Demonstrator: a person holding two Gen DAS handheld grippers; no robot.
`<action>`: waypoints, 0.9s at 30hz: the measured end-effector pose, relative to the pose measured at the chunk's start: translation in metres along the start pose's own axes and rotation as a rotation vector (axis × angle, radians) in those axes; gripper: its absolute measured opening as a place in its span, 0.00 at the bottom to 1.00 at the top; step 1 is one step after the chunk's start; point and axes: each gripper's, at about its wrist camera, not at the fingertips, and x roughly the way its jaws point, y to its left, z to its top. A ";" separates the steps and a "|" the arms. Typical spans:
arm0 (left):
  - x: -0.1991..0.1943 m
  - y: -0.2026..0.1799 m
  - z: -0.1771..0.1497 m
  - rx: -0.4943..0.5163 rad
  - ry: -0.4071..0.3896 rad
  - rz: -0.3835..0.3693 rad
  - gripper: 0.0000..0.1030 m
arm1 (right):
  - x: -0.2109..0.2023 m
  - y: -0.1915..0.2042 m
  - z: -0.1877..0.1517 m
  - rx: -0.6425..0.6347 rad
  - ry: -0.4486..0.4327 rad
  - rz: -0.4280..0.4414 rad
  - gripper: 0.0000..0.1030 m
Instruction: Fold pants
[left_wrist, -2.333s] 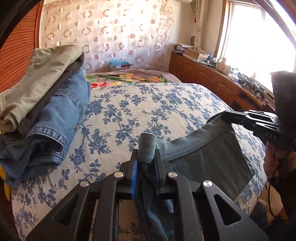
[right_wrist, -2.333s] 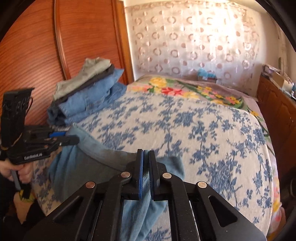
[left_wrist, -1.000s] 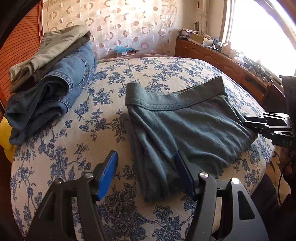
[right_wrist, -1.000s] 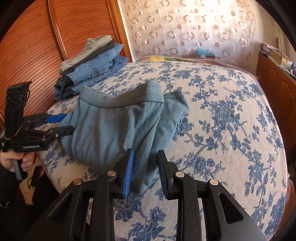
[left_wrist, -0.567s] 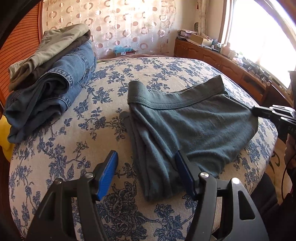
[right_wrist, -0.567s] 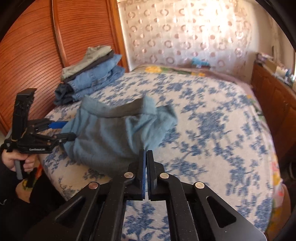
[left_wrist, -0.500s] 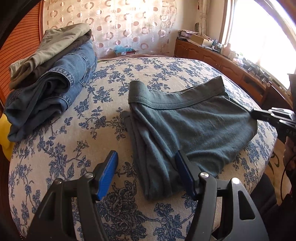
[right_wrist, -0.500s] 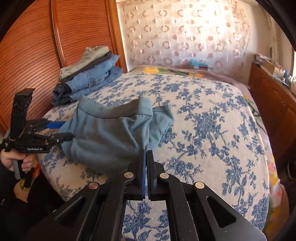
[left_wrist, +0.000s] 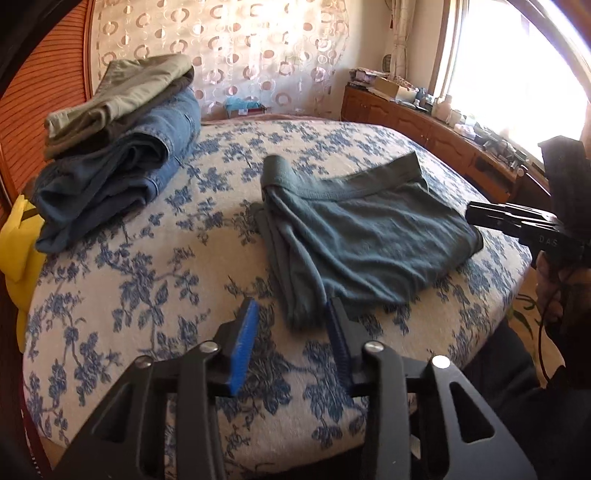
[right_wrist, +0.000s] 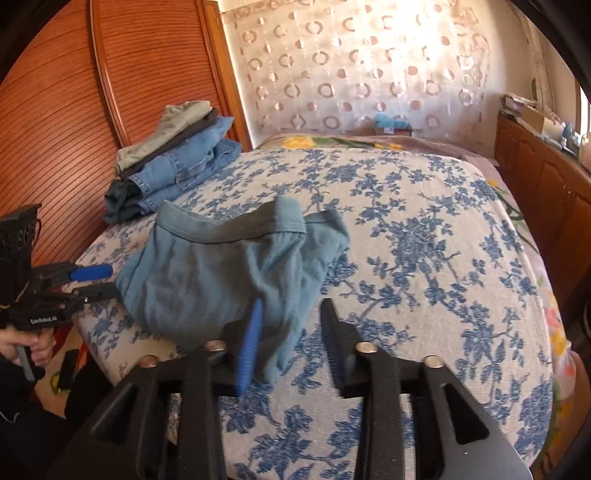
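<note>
Grey-blue pants (left_wrist: 362, 229) lie folded on the blue-flowered bedspread (left_wrist: 147, 266), waistband toward the far side; they also show in the right wrist view (right_wrist: 221, 273). My left gripper (left_wrist: 291, 325) is open and empty, just short of the pants' near left corner. My right gripper (right_wrist: 291, 325) is open and empty, at the pants' near right edge. Each gripper shows in the other's view: the right one (left_wrist: 480, 214) by the pants' right edge, the left one (right_wrist: 99, 280) by their left edge.
A stack of folded jeans and khaki trousers (left_wrist: 118, 147) sits at the bed's far left, seen too in the right wrist view (right_wrist: 173, 162). A wooden headboard (right_wrist: 74, 110) stands on the left, a wooden cabinet (left_wrist: 424, 133) along the right, a patterned curtain (right_wrist: 351, 66) behind.
Both grippers let go of the pants, which now lie on the bed. My right gripper shut briefly and has opened again. My left gripper drew back and narrowed a little.
</note>
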 end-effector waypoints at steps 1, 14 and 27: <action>0.001 -0.001 -0.001 0.004 0.003 -0.003 0.28 | 0.002 0.002 -0.001 0.000 0.002 0.008 0.38; -0.006 0.001 -0.002 0.004 -0.031 -0.019 0.00 | 0.026 0.008 -0.017 -0.027 0.059 0.002 0.43; -0.011 0.021 -0.009 -0.026 -0.018 0.094 0.00 | 0.026 0.008 -0.018 -0.041 0.058 -0.013 0.41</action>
